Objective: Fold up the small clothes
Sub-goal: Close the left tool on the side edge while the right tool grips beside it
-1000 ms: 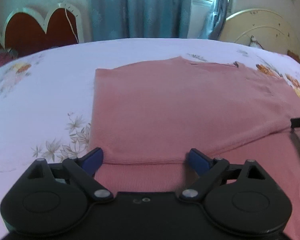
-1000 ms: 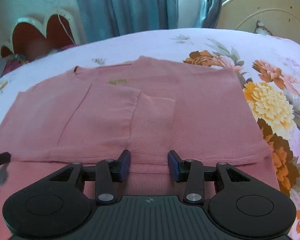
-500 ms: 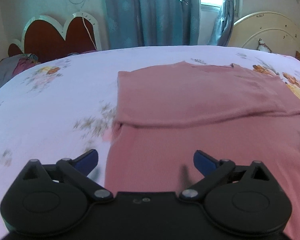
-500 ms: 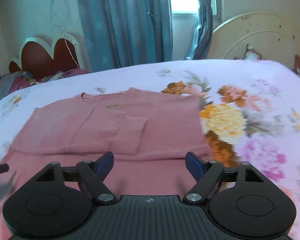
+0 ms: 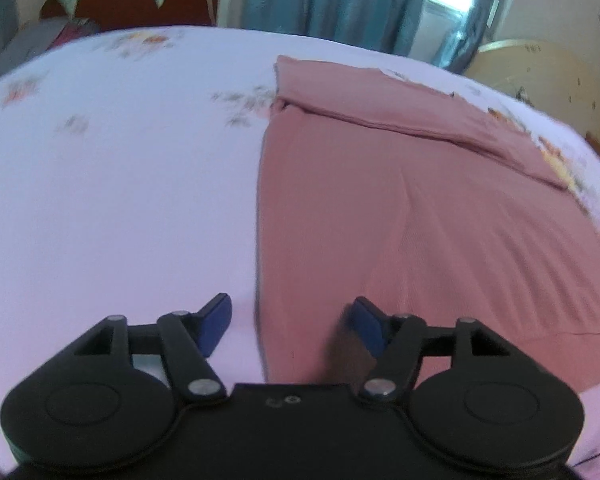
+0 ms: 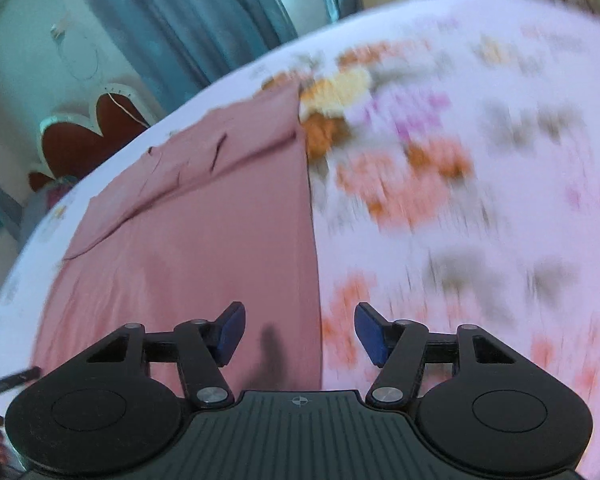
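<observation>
Left wrist view: the left gripper [image 5: 290,324] is poised over the near left side edge of the pink garment [image 5: 440,220], which lies flat on the floral bedsheet [image 5: 120,180]. Its blue pads stand apart and are closing; the left pad [image 5: 216,322] is over bare sheet, the right pad [image 5: 370,328] over the cloth, and the garment's edge runs between them. Neither pad presses on the fabric, so nothing is pinched. Ahead of the tongs, the garment's far part shows a folded band [image 5: 400,104] lying across it. Beyond the bed are a red headboard [image 5: 140,0] ahead and to the left, and blue curtains [image 5: 340,0] straight ahead.

Right wrist view: the right gripper [image 6: 300,330] is poised over the garment's [image 6: 204,240] near right side edge. Its pads likewise stand apart and are closing; the left pad [image 6: 232,330] is over the cloth, the right pad [image 6: 370,332] over the flowered sheet [image 6: 480,200], with the edge between them and no grip made. The folded band [image 6: 220,152] lies ahead and to the left of these tongs. The sheet's pattern is blurred. At the lower left edge a thin dark tip [image 6: 14,378] enters the view; what it belongs to cannot be told.
</observation>
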A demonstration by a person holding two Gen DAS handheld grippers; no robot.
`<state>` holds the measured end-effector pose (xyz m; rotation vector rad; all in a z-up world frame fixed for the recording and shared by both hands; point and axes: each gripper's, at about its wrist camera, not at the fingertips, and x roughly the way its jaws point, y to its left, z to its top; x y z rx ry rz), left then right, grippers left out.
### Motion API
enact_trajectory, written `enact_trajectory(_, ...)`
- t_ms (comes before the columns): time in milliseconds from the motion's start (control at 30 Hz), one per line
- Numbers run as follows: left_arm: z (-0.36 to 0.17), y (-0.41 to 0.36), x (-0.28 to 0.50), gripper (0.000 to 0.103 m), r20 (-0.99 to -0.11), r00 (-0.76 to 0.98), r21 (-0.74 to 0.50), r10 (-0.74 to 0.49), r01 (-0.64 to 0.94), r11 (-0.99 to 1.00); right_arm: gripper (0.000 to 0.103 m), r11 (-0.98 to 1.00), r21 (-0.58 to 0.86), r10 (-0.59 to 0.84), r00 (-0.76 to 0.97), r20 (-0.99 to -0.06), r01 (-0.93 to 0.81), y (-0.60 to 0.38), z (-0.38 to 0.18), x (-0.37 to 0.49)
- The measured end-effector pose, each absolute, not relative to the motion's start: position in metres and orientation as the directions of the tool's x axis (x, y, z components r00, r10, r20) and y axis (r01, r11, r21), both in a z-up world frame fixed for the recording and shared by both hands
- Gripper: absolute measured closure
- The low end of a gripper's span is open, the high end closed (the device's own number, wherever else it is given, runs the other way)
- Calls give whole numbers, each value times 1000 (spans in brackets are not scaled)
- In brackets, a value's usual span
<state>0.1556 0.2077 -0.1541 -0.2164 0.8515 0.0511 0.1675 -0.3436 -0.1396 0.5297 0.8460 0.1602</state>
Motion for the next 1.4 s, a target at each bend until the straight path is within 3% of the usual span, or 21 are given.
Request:
enact_trajectory(267,-161,220,125,38,-708,651,-419,-273,-77,905,42,742,670,508,629,-589,28,-345,-156,129)
enact_trajectory(433,-168,225,145,42,-678,664,-483,-316,-77,872,47,664,746,538,656,-530,58,-355,-161,143)
enact_trajectory(700,-183,239,167,45,-596,688,-620,-415,-65,782,55,625,778,578,632,-516,64,-363,-169,169)
enact_trajectory(800,-187,239,153,52,-586,673,-638,-452,-39,769,57,633,774,625,585,-517,6,-355,-169,155)
enact_trajectory(833,-188,239,150,56,-587,671,-636,-454,-36,771,64,621,784,645,570,-510,-2,-354,-170,152)
enact_trajectory(867,-189,240,147,58,-587,671,-636,-453,-37,770,82,611,792,658,559,-505,-5,-353,-173,150)
enact_trajectory(900,-190,241,145,61,-585,674,-639,-451,-41,768,87,620,785,648,562,-514,3,-353,-175,150)
enact_trajectory(1000,-189,239,149,64,-593,675,-631,-439,-51,774,87,602,798,640,577,-508,34,-357,-181,152)
enact_trajectory(1033,-185,237,148,89,-602,679,-608,-420,-50,792,92,614,789,634,582,-509,22,-357,-178,152)
enact_trajectory(1067,-182,235,146,96,-599,699,-589,-390,-55,806,96,622,783,631,587,-508,10,-357,-174,149)
enact_trajectory(1167,-171,244,128,97,-470,801,-663,-370,-44,748,96,581,810,660,629,-411,-79,-363,-149,139)
enact_trajectory(1233,-171,238,127,97,-512,789,-611,-340,-57,790,96,593,799,647,649,-400,-99,-367,-141,136)
enact_trajectory(1300,-187,230,135,96,-614,722,-557,-321,-108,824,96,632,773,630,614,-476,-50,-366,-159,142)
enact_trajectory(1333,-194,229,136,96,-621,717,-558,-317,-120,821,96,674,739,610,565,-556,0,-360,-172,149)
enact_trajectory(1400,-198,237,133,97,-576,748,-642,-328,-166,748,97,643,766,619,572,-538,25,-362,-176,150)
